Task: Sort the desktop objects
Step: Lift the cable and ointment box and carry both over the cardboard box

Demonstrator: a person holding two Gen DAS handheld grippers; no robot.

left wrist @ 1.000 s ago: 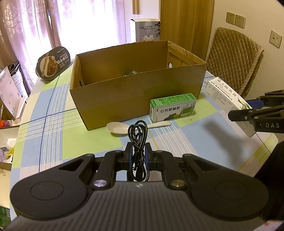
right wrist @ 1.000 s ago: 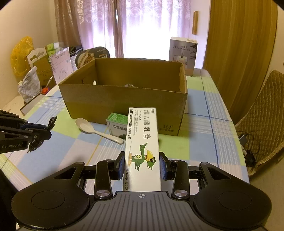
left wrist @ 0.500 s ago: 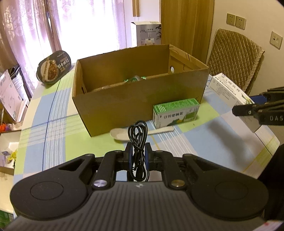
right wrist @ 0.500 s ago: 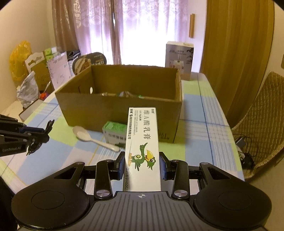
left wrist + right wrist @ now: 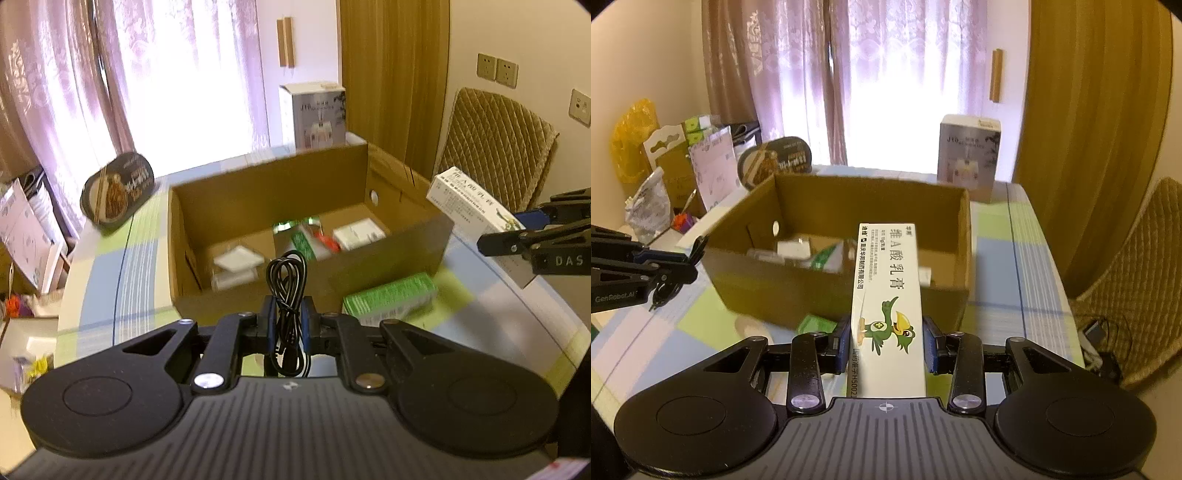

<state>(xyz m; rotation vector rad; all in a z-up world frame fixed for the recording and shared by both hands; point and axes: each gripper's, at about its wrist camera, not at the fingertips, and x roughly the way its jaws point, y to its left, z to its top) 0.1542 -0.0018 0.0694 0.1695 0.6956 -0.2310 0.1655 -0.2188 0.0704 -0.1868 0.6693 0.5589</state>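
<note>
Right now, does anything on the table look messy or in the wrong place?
Yes. A green box lies on the table just outside the cardboard box, while the other small packs are inside. It looks left behind. Nothing looks spilled or broken.

Brown cardboard box (image 5: 388,266); blue-green-white checked tablecloth (image 5: 1008,266); black cable (image 5: 287,284)

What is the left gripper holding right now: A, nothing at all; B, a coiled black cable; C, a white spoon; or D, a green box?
B: in the left wrist view the left gripper is shut on a coiled black cable, its loops sticking up between the fingers in front of the cardboard box, while the green box lies on the table.
</note>
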